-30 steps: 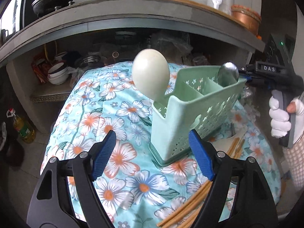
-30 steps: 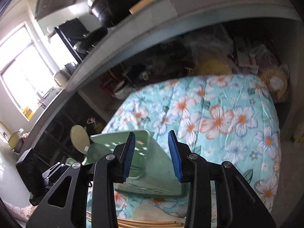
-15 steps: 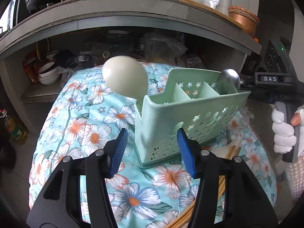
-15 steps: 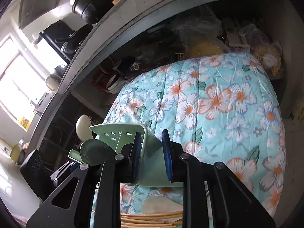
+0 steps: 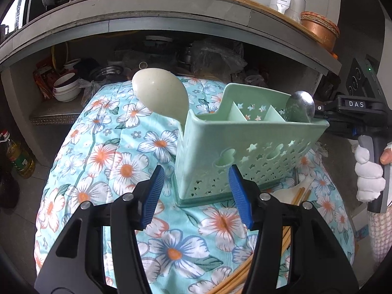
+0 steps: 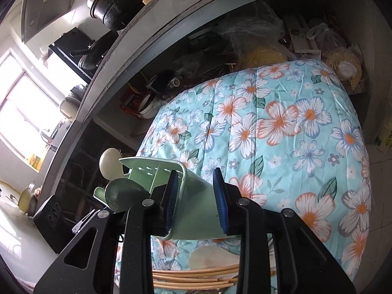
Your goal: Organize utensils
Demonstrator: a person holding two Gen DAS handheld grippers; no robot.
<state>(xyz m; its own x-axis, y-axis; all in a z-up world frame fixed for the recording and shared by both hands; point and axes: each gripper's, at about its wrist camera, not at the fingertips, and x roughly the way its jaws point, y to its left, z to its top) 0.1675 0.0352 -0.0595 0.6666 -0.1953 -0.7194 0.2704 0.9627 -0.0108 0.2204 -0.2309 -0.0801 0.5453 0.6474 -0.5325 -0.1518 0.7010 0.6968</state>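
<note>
the left tool point(image 5: 194, 193) has closed in on the green utensil caddy point(image 5: 242, 152) over the last second; its blue pads now stand open just short of the near wall, holding nothing. the right tool point(image 6: 193, 202), wider before, has narrowed its pads astride the caddy's end wall, though a firm grip can't be confirmed. the caddy stands on the floral-covered counter point(image 5: 117, 161) with a cream ladle point(image 5: 160, 96) and steel spoon point(image 5: 300, 106) already inside; chopsticks point(image 6: 193, 278) lie unsorted beside it, likely next.
</note>
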